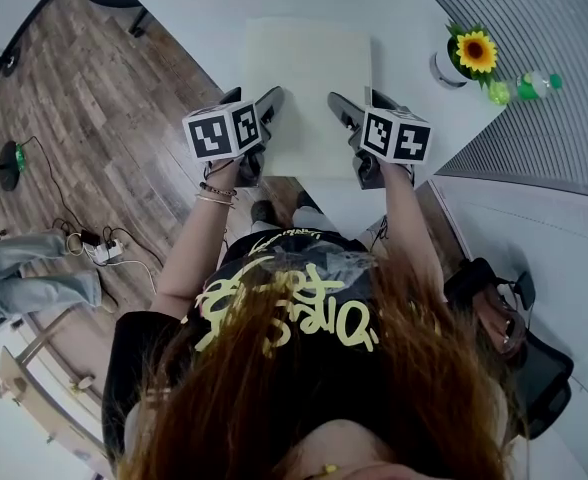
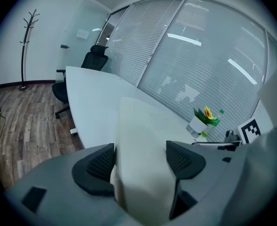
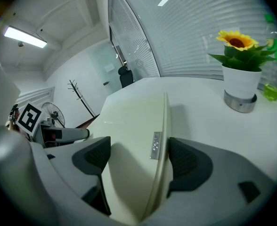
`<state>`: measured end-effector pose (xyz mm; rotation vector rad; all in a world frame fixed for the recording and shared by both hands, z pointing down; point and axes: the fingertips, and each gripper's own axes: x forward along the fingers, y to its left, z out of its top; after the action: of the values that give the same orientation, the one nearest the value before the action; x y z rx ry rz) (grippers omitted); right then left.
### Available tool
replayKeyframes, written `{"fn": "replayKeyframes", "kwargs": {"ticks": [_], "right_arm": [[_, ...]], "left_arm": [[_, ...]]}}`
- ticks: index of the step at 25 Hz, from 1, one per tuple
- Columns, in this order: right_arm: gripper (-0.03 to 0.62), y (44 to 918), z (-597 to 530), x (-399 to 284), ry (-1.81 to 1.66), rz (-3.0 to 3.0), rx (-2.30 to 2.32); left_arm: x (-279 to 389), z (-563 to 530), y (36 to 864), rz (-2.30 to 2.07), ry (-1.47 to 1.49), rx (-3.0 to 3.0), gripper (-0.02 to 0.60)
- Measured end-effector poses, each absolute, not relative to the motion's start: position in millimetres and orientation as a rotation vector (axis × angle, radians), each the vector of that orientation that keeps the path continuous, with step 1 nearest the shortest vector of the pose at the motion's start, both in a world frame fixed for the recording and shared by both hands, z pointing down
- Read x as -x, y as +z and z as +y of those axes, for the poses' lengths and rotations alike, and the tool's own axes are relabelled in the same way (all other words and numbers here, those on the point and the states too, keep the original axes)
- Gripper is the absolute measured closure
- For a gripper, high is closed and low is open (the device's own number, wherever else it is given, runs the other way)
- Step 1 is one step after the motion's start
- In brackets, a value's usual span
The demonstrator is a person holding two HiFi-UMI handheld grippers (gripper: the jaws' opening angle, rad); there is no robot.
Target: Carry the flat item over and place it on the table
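Gripping a flat, creamy-white square board (image 1: 309, 88) by its near edge, left hand-held gripper (image 2: 139, 158) and right hand-held gripper (image 3: 137, 157) both clamped on it, over the white surface (image 1: 224, 8). Near its right side, a little white pot (image 1: 444, 68) with a yellow sunflower (image 1: 476, 51) inside.

left gripper (image 1: 255, 104) and right gripper (image 1: 360, 108) hold the cream board's (image 1: 309, 73) near edge above the white table (image 1: 199, 13), with a sunflower pot (image 1: 462, 60) at the right.
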<state>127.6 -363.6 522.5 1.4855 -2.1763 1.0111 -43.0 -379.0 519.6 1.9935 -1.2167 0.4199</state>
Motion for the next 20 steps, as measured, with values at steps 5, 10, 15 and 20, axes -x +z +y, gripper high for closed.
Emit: {"fn": "replayKeyframes", "kwargs": {"ticks": [5,10,15,20], "right_arm": [[0.22,522,-364,-128,1.002,-2.174,-1.493],[0.221,521,-365,-129,1.007,-2.19,-1.492],[0.221,514,-364,-127,0.948,-2.206,-1.51],[0.221,509,-362,-126,0.856,-2.202,-1.524]], "left_arm": [[43,-379,519,-1.218,0.415,-2.0,0.235],[42,-380,518,-1.224,0.405,-2.009,0.235],[43,-380,512,-1.244,0.395,-2.033,0.235],[43,-379,506,-1.255,0.374,-2.064,0.229]]}}
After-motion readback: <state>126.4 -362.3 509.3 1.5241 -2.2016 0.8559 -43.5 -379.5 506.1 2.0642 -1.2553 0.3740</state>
